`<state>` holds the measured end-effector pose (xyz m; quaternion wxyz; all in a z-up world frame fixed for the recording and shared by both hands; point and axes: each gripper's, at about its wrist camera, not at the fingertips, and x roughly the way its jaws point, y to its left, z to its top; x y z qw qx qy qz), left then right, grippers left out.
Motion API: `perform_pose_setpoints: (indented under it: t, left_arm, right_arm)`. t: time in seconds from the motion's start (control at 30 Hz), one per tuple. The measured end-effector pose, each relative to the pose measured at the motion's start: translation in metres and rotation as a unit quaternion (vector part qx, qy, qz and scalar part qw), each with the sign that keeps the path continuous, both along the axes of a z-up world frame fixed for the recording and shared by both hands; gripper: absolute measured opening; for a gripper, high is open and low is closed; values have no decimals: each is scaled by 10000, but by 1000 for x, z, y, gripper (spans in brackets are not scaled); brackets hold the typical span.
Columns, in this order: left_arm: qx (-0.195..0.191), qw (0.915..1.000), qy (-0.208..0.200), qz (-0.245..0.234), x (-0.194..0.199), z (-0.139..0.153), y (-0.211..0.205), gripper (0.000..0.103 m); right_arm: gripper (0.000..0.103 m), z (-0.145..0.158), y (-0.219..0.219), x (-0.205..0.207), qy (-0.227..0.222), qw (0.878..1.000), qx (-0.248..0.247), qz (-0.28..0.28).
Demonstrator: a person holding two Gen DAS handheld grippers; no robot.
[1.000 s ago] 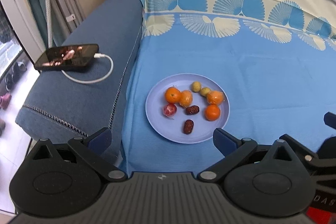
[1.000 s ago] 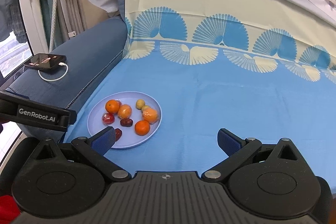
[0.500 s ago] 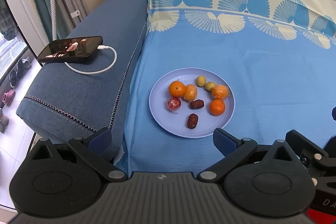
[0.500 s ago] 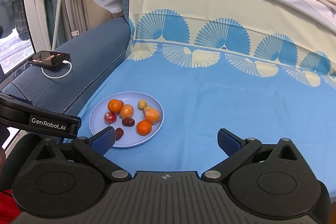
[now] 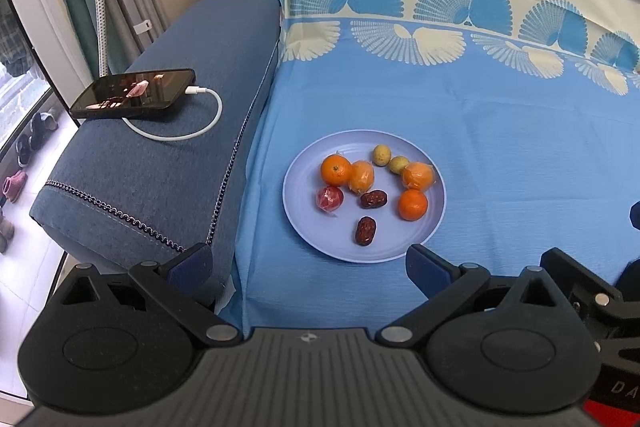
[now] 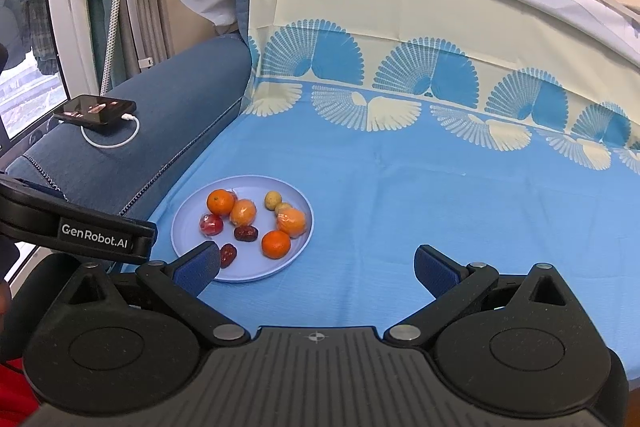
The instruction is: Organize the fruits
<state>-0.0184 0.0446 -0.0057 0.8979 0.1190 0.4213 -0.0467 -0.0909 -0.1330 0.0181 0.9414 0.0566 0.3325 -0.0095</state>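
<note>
A pale blue plate point(image 5: 304, 227) point(image 6: 184, 227) lies on the blue sofa cover. On it are two bare oranges point(image 5: 335, 169) point(image 6: 276, 244), two wrapped oranges point(image 5: 418, 176) point(image 6: 243, 211), a wrapped red fruit point(image 5: 330, 199) point(image 6: 211, 225), two dark red dates point(image 5: 365, 230) point(image 6: 245, 233) and two small yellow-green fruits point(image 5: 381, 154) point(image 6: 272, 199). My left gripper point(image 5: 308, 263) is open and empty, held above the plate's near edge. My right gripper point(image 6: 316, 269) is open and empty, near the plate's right side.
A black phone point(image 5: 134, 93) point(image 6: 96, 110) with a white charging cable point(image 5: 188, 131) lies on the dark blue sofa armrest point(image 5: 160, 167) to the left. The sofa back with a fan pattern point(image 6: 400, 67) rises behind. Shoes point(image 5: 24, 143) lie on the floor far left.
Both grippers have drawn back and risen slightly, so the plate sits a little further away in both views. The fruits have not moved. Both grippers stay open.
</note>
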Motion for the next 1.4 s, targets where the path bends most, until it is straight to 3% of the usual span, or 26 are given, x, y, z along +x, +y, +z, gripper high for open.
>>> perform_pose_setpoints:
  t: [1.4]
  left_arm:
    - [159,9997,67,-194,-1,-8,-7,103]
  right_arm:
    - [102,-1,7,0,8,9999,-143,45]
